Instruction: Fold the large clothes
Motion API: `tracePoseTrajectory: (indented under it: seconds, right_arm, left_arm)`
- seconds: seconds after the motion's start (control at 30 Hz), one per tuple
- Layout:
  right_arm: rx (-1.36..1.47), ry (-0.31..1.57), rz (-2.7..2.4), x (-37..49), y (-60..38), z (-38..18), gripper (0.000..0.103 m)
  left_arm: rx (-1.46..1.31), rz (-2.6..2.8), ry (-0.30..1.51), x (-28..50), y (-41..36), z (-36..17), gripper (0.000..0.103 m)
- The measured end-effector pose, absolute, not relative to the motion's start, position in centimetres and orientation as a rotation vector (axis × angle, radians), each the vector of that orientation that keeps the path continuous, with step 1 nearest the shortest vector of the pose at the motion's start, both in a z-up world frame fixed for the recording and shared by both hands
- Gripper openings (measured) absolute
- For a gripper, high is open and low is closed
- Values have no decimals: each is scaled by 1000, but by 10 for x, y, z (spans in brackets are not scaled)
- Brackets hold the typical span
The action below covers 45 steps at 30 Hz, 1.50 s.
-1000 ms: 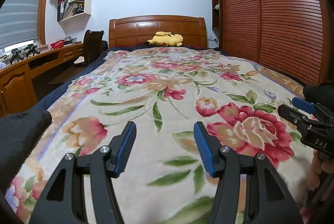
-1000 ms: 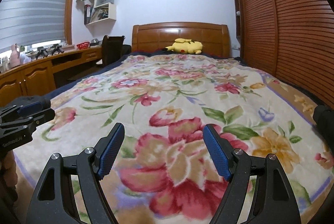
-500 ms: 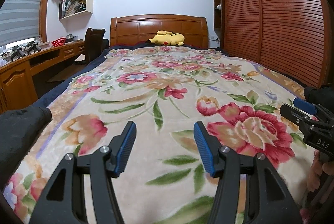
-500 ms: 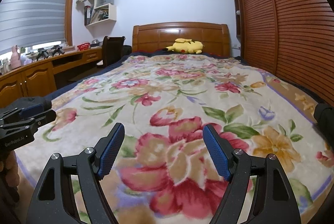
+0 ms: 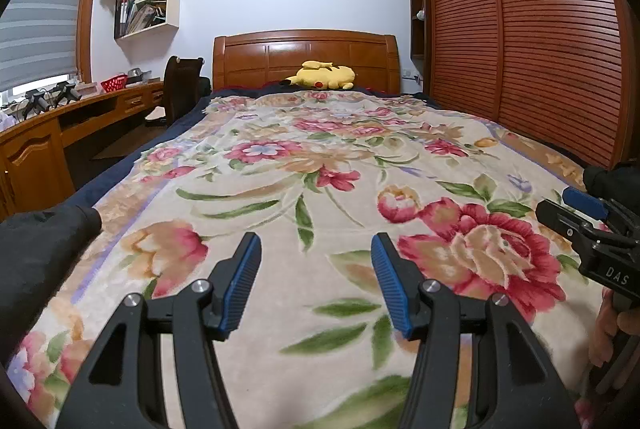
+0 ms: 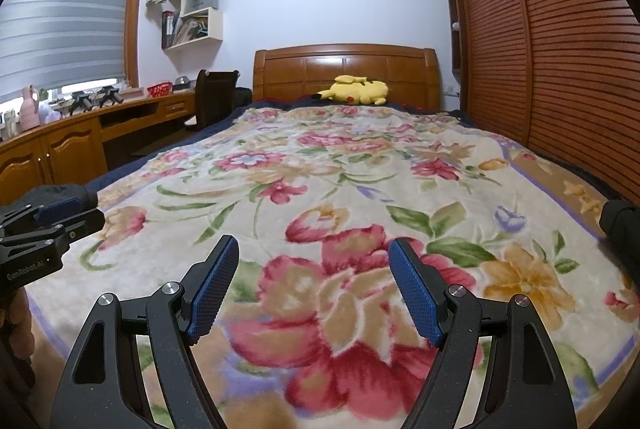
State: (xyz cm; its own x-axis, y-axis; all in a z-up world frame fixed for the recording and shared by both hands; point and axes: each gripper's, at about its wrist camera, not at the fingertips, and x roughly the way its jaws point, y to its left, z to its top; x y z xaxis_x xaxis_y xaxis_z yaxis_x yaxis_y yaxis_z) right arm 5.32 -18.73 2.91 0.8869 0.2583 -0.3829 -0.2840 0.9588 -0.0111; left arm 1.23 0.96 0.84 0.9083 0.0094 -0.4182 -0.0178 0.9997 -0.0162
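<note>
Jaws on both grippers stand apart, nothing between the blue pads. Left gripper [image 5: 316,285]: moderate gap. Right gripper [image 6: 314,287]: wider gap. Both hang over the near end of the bed, pointing a little downward toward the headboard [image 5: 306,59] at 12 o'clock.

Floral blanket [image 5: 320,165] lies spread flat over the bed, covering nearly all of it; dark blue sheet [image 5: 116,177] shows along the edge at 9 o'clock. Pads of both grippers sit above the blanket, not pinching it.

2 dark cloth shapes at the near corners: 1 at 9 o'clock in the left view [image 5: 38,253], 1 at 3 o'clock in the right view [image 6: 622,225]. Cannot tell what they are.

Yellow plush toy [image 5: 324,75] lies against the headboard. Wooden desk [image 6: 80,137] runs along 9 to 10 o'clock, chair [image 6: 214,97] beside it. Slatted wardrobe doors [image 5: 540,41] at 2 to 3 o'clock. Wall shelves [image 6: 192,11] at 11 o'clock.
</note>
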Motion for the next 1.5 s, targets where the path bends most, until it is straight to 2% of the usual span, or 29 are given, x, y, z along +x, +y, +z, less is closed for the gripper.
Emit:
tracePoseTrajectory:
  seconds: [1.5]
  right_arm:
    - [-67, 382, 284, 54, -192, 27, 79]
  left_arm:
    - [-13, 18, 419, 9, 7, 11, 56]
